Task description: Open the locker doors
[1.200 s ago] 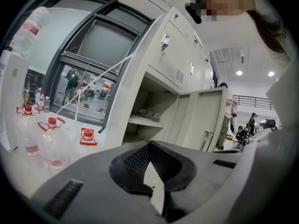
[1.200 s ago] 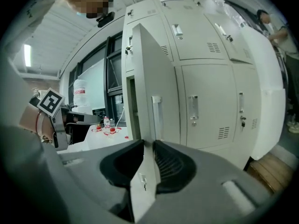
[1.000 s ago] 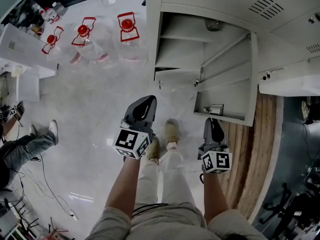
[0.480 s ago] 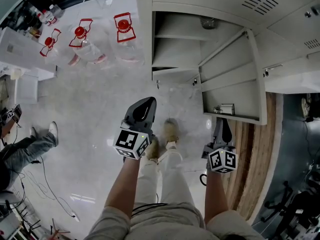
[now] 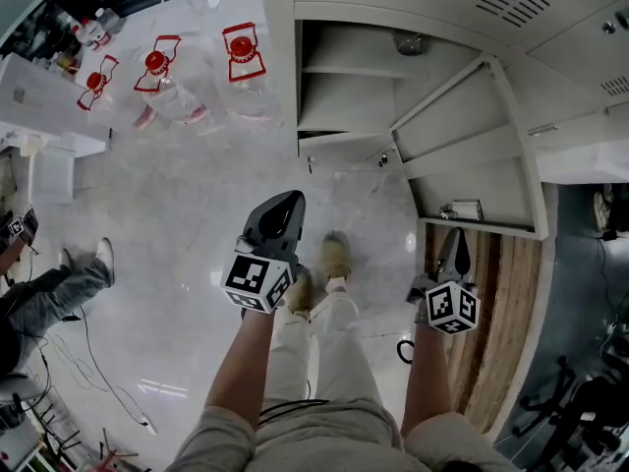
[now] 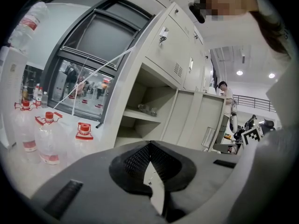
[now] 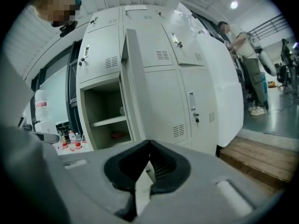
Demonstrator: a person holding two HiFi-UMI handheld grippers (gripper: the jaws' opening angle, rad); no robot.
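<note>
Small dull object (image 5: pixel 410 42) on upper shelf of open pale-grey metal locker (image 5: pixel 280 67): too small to identify. Reddish item (image 7: pixel 117 135) below that shelf: blurred. Person in grey trousers (image 5: pixel 39 298): cut off at head view's left edge.

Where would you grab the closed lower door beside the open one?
By its handle, from the front, jaws spanning it sideways: it's a narrow upright bar near the left edge of the door, seemingly the only part standing off its flat face.
</note>
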